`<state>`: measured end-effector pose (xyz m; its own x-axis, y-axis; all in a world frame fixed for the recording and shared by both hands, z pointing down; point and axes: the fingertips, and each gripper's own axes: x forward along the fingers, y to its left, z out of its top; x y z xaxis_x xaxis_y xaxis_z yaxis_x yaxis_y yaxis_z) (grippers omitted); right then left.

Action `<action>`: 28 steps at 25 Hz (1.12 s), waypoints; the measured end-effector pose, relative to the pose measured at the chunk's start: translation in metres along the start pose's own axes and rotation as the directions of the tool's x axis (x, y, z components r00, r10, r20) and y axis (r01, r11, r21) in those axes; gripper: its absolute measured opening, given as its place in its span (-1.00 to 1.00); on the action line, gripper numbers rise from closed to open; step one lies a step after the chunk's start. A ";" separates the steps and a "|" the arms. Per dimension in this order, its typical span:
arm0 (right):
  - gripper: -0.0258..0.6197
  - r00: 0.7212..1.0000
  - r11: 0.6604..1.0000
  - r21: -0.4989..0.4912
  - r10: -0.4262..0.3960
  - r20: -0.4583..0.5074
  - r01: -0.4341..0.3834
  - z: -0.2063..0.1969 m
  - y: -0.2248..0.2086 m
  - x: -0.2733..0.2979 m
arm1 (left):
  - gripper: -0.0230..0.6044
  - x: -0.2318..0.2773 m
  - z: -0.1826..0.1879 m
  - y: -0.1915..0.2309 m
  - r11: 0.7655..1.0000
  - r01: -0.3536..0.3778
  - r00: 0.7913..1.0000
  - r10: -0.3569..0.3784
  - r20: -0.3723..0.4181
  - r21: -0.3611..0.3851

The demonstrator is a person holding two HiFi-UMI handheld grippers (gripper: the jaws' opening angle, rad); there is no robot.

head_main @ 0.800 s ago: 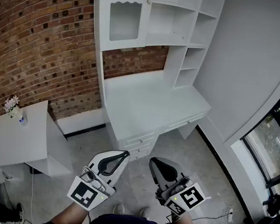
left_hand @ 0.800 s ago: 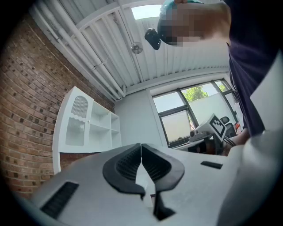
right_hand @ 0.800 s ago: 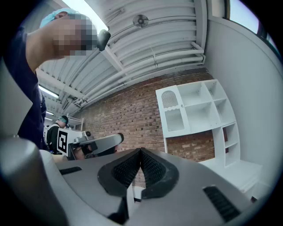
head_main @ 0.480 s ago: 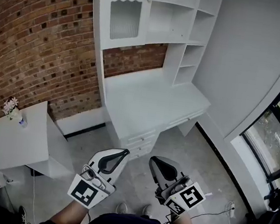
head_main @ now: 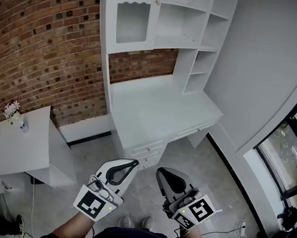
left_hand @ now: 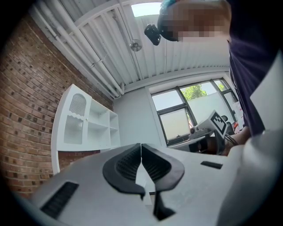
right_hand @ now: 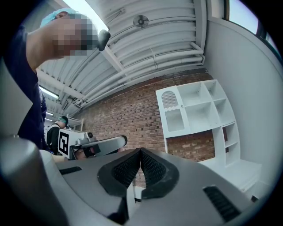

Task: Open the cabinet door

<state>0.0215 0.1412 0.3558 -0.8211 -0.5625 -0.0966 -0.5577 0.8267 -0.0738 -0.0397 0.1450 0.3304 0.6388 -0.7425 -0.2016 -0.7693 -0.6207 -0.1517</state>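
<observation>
**Cabinet door shut and out of reach; both grippers closed and empty**

Nearest, at 6 o'clock in the head view, the left gripper (head_main: 134,163) and the right gripper (head_main: 159,171) are held side by side and close to level. Each has its jaws pressed together with nothing between them.

Beyond them, at 12 o'clock, stands a white desk (head_main: 160,112) with drawers (head_main: 147,153) in its front. It lies between the person and the target.

Farthest, at 11 o'clock above the desk, is the cabinet door (head_main: 132,22). It is shut and well apart from both grippers.

Handling, as a judgement:
- The door looks like a light, stiff hinged frame around ribbed panes, so the panes should be treated as fragile.
- The sensible hold is the small knob (head_main: 157,2) on its right edge.
- The knob is smooth and slight, so it could slip from a loose pinch.
- The hinges are probably on the left edge.
- A gripper must open its jaws before taking the knob.

Differences between views:
- Only the head view shows the knob and the desk blocking the way.
- The left gripper view (left_hand: 141,145) shows the door (left_hand: 74,126) at 9 o'clock and a window (left_hand: 177,119) at 1 o'clock.
- The right gripper view (right_hand: 141,150) shows the door (right_hand: 174,119) at 1 o'clock against a brick wall (right_hand: 128,114).
- Neither gripper view shows the knob clearly.
</observation>
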 end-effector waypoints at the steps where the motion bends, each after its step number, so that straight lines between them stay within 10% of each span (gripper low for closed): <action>1: -0.84 1.000 1.000 0.002 0.004 0.001 -0.004 0.001 -0.004 -0.003 | -0.90 0.004 0.000 -0.003 1.000 -0.004 1.000 0.004 -0.001 0.003; 15: -0.83 0.997 0.997 0.028 0.076 0.012 -0.076 0.007 -0.085 -0.059 | -0.90 0.084 -0.011 -0.058 0.996 -0.072 0.997 0.073 -0.007 0.046; 28: -0.83 0.995 0.994 0.036 0.098 0.026 -0.099 0.009 -0.133 -0.031 | -0.90 0.116 -0.028 -0.024 0.991 -0.110 0.994 0.112 -0.019 0.070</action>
<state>0.1224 0.0489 0.3597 -0.8684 -0.4786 -0.1295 -0.4688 0.8777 -0.0994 0.0538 0.0668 0.3373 0.5490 -0.8119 -0.1985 -0.8339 -0.5159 -0.1961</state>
